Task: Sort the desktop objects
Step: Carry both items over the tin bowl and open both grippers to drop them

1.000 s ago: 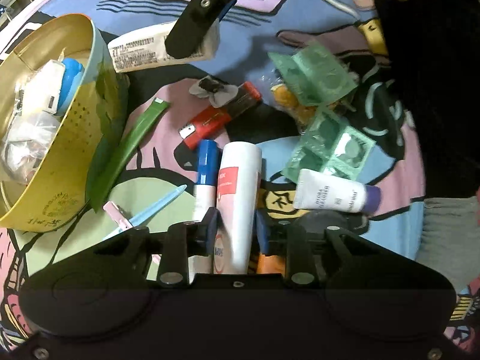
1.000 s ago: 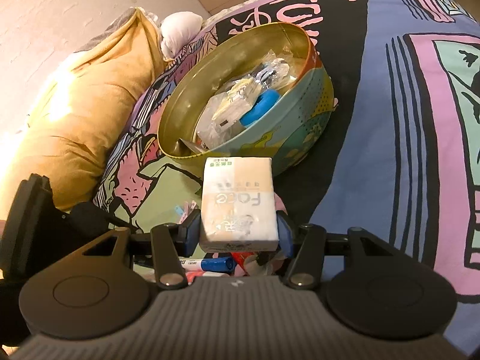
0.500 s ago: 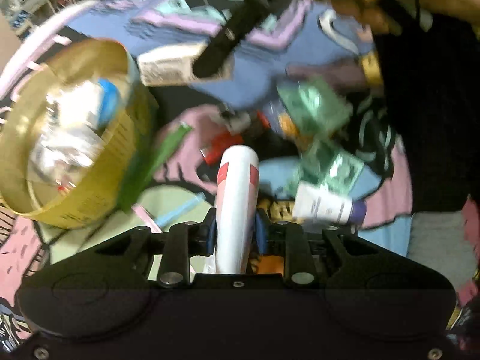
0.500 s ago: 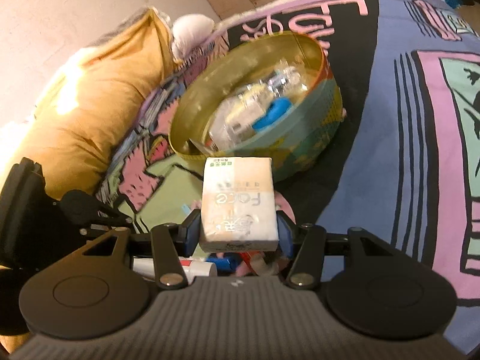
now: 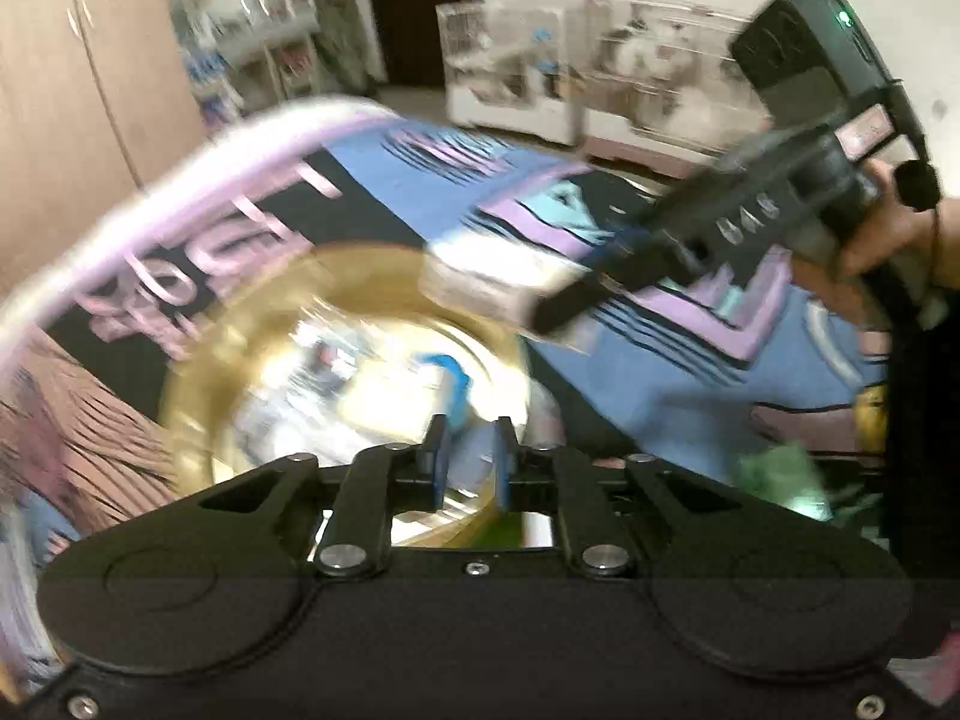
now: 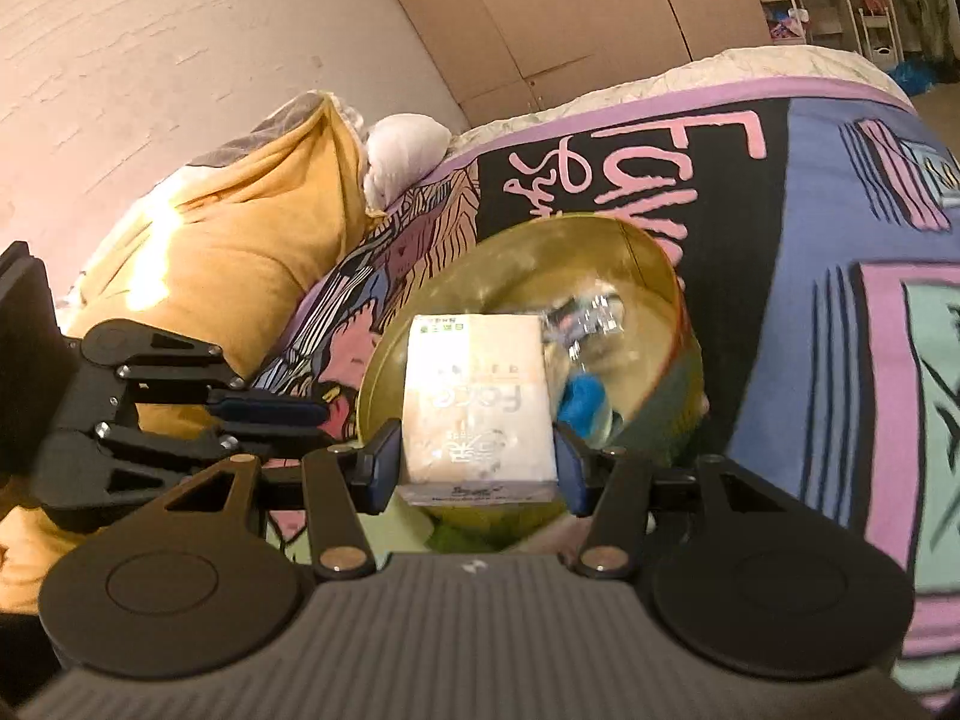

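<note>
- Over the tin point(image 6: 654, 276), near its close rim: tissue pack point(image 6: 477, 405), clamped between the right gripper point(image 6: 474, 465) pads at its sides, most of the pack sticking out forward.
- Tin sits on the printed bedspread point(image 6: 810, 312), already part full: clear wrappers, a blue piece point(image 6: 582, 399).
- Risk: letting go now. Pack looks to hang near the rim, so it could catch the edge and tip out onto the bedspread.
- Risk: pack is soft, held low; a quick swing could twist it in the pads.
- Left gripper point(image 5: 465, 462) hovers at the tin's near edge too; pads narrowly apart, nothing visible between them, though the left view is badly blurred.
- Risk: both grippers crowd one tin; in the right view the left one lies just beside the pack, so a knock is likely if both go in together.
- Risk: tin on soft bedding, a bump at the rim could tilt it and spill what's inside.
</note>
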`<state>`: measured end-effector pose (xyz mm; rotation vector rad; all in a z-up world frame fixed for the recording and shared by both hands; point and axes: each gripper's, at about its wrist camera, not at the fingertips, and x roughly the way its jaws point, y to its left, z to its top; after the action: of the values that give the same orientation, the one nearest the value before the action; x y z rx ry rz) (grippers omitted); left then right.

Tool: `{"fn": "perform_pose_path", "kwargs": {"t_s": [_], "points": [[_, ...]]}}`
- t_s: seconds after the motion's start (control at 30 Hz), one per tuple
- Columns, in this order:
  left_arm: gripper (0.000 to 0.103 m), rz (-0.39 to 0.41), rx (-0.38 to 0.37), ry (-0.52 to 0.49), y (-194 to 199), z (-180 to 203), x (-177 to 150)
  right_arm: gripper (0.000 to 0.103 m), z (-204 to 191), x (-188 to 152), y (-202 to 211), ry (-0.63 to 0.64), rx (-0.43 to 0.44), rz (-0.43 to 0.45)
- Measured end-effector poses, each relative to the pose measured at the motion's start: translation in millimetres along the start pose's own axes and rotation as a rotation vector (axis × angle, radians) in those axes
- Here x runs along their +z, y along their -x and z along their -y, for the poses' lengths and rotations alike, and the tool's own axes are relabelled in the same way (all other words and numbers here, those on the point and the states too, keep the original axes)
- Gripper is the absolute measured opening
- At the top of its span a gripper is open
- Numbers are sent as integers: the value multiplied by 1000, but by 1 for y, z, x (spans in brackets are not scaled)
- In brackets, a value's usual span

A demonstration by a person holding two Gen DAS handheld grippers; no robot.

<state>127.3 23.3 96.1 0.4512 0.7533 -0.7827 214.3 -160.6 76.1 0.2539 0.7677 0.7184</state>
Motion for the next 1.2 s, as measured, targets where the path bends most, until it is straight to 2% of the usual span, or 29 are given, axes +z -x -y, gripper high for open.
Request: {"fn": "perform_pose_path", "kwargs": {"t_s": [0.03,0.07,0.13,0.23,0.33,0.47,0.5,0.53,0.57,0.7,0.83,0.93,0.97,1.03,1.1,1.13,1.2], "points": [[30,-9,-21,17,-1,0,-1,55,-2,3,-1,5,3,8],[49,-15,-46,28,-3,1,-5,55,-4,5,-2,8,13,10],[61,-47,-102,15,-14,12,-15,55,-7,7,-4,24,23,2],[64,-118,-68,10,-46,25,-30,55,-9,10,-10,42,7,-10],[64,-174,-54,110,-84,24,-40,55,-10,10,-9,20,11,3],[57,-295,-38,189,-129,23,-56,56,-11,4,-7,12,11,-3],[54,-261,-45,238,-131,22,-58,56,-12,3,-6,12,9,-5],[40,-243,-31,259,-132,23,-56,56,-11,2,-5,14,6,-7],[29,-247,-11,239,-132,26,-54,56,-11,1,-5,13,1,-6],[29,-219,-69,230,-116,36,-53,55,-8,-1,-3,11,-9,-12],[29,-131,-131,226,-70,43,-51,54,-7,4,-1,28,-18,-9],[28,-49,-135,260,-34,36,-45,50,-10,15,-5,53,-30,1],[24,-11,-122,256,-21,32,-41,39,-11,20,-9,65,-29,6],[0,44,-87,266,-5,21,-31,37,-14,32,-17,78,-41,13],[0,136,-51,324,16,2,-20,37,-17,43,-23,83,-59,44],[0,169,-7,340,24,-8,-15,40,-19,48,-23,87,-77,72],[0,206,62,341,37,-24,-4,79,-17,57,-20,54,-103,110]]}}
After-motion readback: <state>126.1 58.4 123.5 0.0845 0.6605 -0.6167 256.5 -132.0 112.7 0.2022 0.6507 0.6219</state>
